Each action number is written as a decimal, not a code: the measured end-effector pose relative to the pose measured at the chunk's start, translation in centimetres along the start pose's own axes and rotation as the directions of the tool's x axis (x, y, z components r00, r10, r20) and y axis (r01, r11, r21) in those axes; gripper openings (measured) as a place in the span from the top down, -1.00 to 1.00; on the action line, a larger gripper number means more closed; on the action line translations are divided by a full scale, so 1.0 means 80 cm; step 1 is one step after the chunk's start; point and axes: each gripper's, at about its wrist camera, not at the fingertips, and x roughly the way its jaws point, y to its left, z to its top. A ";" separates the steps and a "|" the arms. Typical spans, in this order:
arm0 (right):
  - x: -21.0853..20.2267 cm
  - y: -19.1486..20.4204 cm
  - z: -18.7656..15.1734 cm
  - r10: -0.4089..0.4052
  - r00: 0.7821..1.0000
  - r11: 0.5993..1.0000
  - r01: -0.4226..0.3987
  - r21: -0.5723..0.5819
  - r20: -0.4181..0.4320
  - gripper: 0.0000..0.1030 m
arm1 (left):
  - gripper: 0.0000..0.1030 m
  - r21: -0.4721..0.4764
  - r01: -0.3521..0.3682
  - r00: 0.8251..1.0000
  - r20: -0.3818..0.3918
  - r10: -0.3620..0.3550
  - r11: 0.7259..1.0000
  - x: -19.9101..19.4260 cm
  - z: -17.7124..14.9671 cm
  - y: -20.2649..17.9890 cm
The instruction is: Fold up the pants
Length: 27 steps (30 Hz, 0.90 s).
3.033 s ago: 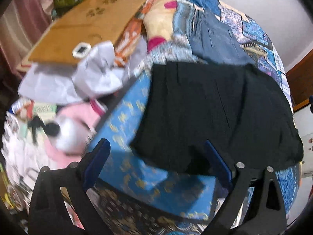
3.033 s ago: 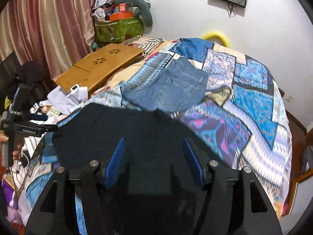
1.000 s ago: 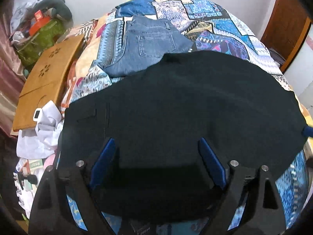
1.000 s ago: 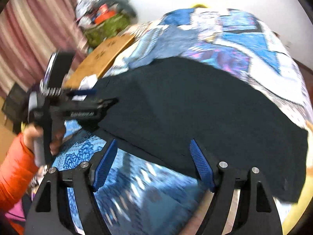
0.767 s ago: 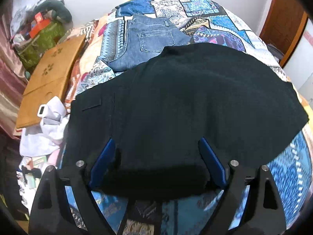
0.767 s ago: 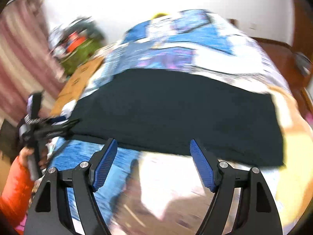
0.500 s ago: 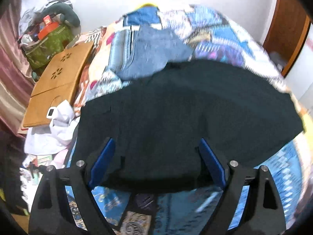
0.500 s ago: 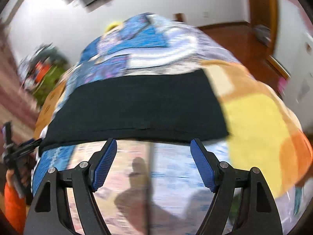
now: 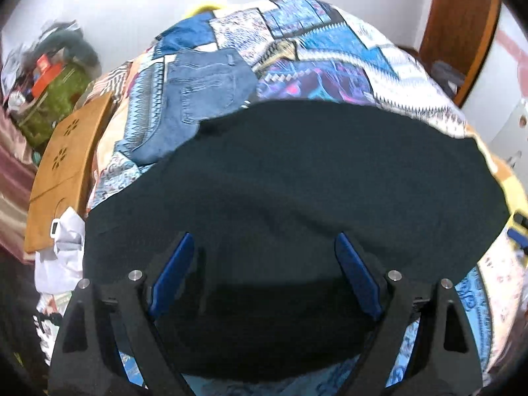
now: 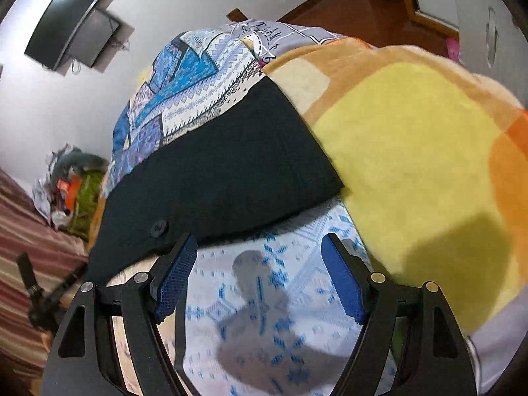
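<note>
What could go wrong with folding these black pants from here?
The black pants overlap the folded blue jeans, so lifting that edge might drag the jeans. The open right tool hovers over patterned bedsheet, not pants, and might pinch sheet instead.

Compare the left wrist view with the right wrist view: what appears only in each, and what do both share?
Only the left wrist view shows the folded blue jeans and the wooden board. Only the right wrist view shows the yellow-orange blanket and the wall screen. Both show the black pants spread on the patterned bedspread, and open jaws.
</note>
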 end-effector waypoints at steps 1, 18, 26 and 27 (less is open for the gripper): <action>0.006 -0.004 0.003 0.004 1.000 1.000 -0.003 0.024 -0.007 -0.45 | -0.71 0.002 -0.007 1.000 0.014 0.007 1.000 0.000 0.000 -0.003; 0.006 -0.029 0.008 -0.034 0.995 0.995 0.025 0.101 0.089 0.24 | -0.78 -0.088 0.082 0.997 0.020 -0.081 0.993 0.011 -0.005 0.012; -0.037 -0.009 0.019 -0.045 0.982 0.999 0.045 0.002 0.186 0.78 | -0.78 -0.071 0.078 0.997 0.021 -0.077 0.994 0.003 -0.003 0.012; -0.043 -0.003 0.021 -0.043 0.979 0.999 0.047 -0.017 0.201 0.78 | -0.78 -0.066 0.072 0.997 0.027 -0.070 0.995 -0.002 -0.003 0.012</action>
